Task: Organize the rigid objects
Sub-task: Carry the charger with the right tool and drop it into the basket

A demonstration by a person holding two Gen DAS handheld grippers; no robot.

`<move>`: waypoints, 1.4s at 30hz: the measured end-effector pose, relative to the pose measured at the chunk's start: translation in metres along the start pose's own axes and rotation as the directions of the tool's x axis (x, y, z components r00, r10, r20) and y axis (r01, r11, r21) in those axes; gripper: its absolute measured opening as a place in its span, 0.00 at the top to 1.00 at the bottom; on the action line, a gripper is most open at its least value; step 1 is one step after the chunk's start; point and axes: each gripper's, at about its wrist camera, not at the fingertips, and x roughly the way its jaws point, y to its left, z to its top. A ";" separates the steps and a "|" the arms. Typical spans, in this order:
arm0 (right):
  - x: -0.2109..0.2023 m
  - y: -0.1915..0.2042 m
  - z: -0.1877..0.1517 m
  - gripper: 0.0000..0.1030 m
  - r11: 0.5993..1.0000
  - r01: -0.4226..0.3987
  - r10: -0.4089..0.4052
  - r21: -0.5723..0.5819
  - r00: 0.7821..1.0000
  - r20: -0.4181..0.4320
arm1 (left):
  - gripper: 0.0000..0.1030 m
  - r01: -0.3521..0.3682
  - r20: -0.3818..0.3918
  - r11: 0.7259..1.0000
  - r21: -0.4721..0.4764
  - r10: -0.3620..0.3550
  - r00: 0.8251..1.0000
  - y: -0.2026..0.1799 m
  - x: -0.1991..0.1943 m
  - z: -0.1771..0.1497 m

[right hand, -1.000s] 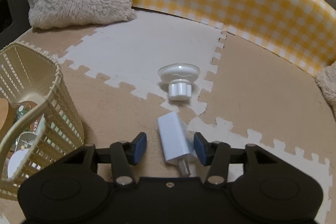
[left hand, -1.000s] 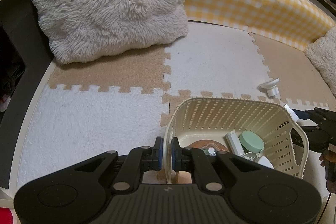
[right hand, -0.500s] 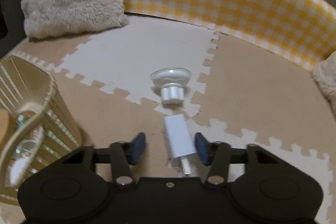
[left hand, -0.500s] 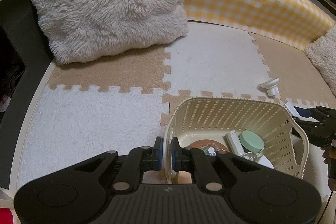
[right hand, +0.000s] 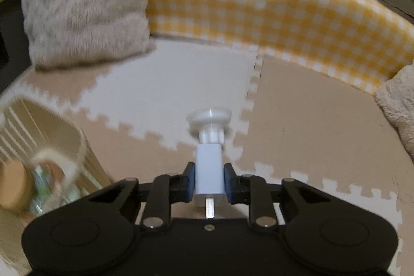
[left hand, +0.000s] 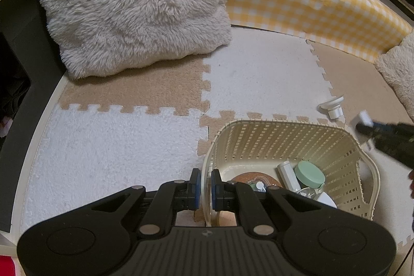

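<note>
A white rectangular plastic charger plug is pinched by the right gripper, whose jaws have just been closing, while the cream slotted plastic basket, at 9 o'clock of it, is clamped at its rim by the left gripper.

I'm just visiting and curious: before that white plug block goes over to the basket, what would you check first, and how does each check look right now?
1. White charger block gripped by the right gripper: ok; the jaws have just closed and both pads press its sides.
2. Charger lifted off the foam mat: ok, it looks clear of it in the left wrist view.
3. Left gripper steadying the basket: ok, shut on the near rim.
4. Room in the basket: ok; the green lid and other items leave space.
5. Suction-cup piece clear of the path: ok, it lies on the mat beyond the charger.
6. Grip secure enough to carry: cannot tell.
</note>
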 end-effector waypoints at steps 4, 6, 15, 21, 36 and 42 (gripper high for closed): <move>-0.031 0.007 0.019 0.77 0.996 -0.075 0.070 0.038 0.991 0.111 | 0.92 0.000 0.000 1.000 0.000 0.000 1.000 0.000 0.000 0.000; -0.047 0.015 0.027 0.77 0.992 -0.125 0.118 0.034 0.980 0.158 | 0.92 0.000 0.000 1.000 -0.001 0.000 1.000 0.000 0.000 0.000; -0.068 0.078 0.035 0.77 0.937 -0.283 0.311 -0.203 0.943 0.119 | 0.92 0.003 0.000 1.000 -0.003 -0.003 1.000 0.000 0.000 0.000; -0.048 0.131 0.018 0.77 0.849 -0.325 0.340 -0.417 0.940 -0.041 | 0.92 0.007 0.000 1.000 -0.007 -0.007 1.000 0.000 0.000 0.000; 0.014 0.189 0.004 0.77 0.661 -0.341 0.282 -0.668 0.938 -0.201 | 0.92 0.023 0.000 0.999 -0.024 -0.023 1.000 0.003 0.000 0.001; 0.019 0.174 0.007 0.68 0.711 -0.315 0.247 -0.629 0.949 -0.196 | 0.92 0.022 0.000 0.999 -0.023 -0.022 1.000 0.003 0.001 0.001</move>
